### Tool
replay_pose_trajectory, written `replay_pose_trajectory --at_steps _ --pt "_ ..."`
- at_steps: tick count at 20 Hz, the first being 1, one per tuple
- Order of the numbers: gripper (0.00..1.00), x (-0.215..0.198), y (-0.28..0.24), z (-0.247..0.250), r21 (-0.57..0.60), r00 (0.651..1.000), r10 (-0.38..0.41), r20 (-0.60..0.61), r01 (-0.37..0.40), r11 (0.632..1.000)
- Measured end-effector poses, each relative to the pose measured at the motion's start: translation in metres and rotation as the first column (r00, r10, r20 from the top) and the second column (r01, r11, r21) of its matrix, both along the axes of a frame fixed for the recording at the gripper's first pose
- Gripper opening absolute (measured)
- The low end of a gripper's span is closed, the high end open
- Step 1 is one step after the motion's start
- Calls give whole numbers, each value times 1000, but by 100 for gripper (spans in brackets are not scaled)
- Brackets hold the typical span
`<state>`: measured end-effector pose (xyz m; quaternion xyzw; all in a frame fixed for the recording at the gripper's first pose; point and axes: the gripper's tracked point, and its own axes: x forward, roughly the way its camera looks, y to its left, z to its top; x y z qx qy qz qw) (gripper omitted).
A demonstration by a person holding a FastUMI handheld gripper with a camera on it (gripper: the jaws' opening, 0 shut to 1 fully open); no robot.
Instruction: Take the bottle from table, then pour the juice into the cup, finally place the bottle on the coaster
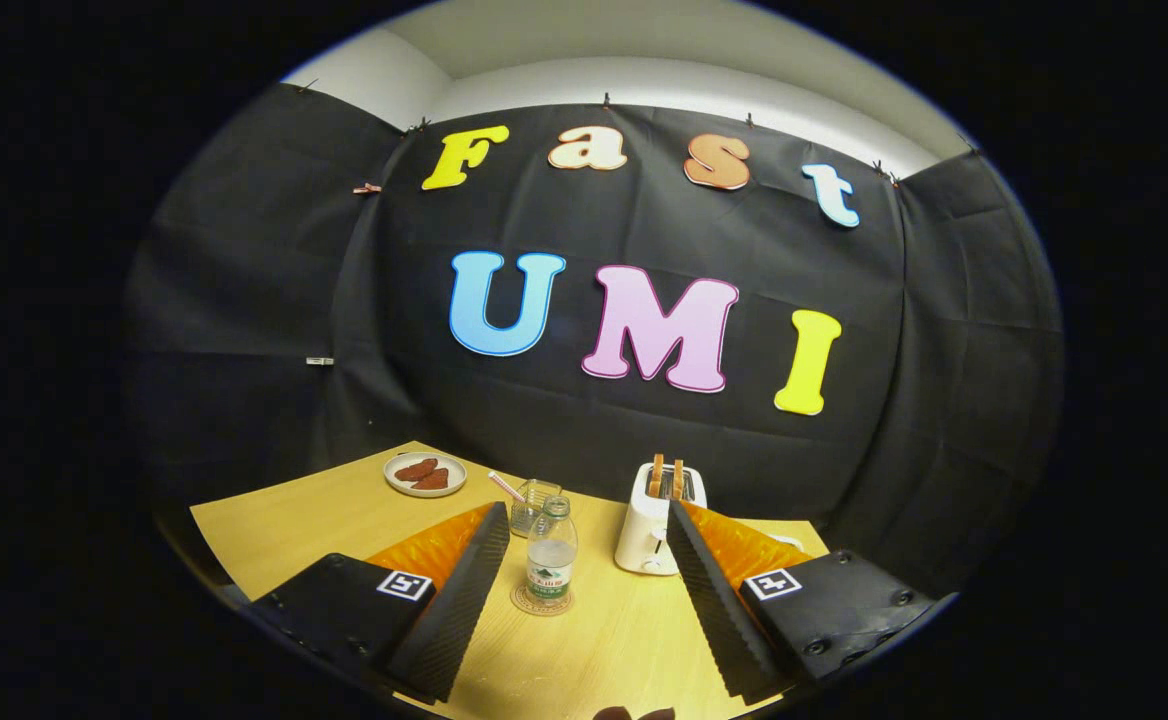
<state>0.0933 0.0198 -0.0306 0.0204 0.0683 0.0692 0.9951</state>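
Farthest left, near the table's (274, 520) back corner, sits a small plate (425, 475) carrying two reddish-brown pieces of food (423, 472). Next along, toward the middle of the wooden top, stands a clear glass cup (533, 505) with a straw (506, 487) leaning out of it. Just in front of the cup, the clear bottle (551, 552) stands upright on a round coaster (541, 600), its cap off and a green label around its lower half; it is partly filled. Right of the bottle, near the far edge, a white toaster (654, 525) holds two slices of toast (668, 477) poking up from its slots. The gripper (578, 570) has its fingers spread wide apart, holding nothing; the bottle stands between them, nearer the left finger and touching neither.
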Motion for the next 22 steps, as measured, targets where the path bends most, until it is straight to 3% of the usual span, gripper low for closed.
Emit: replay_pose_trajectory --at_steps 8,22 --pt "97 -39 19 32 33 999 24 36 -26 999" --pt "97 -43 5 31 5 999 11 37 -12 1000"
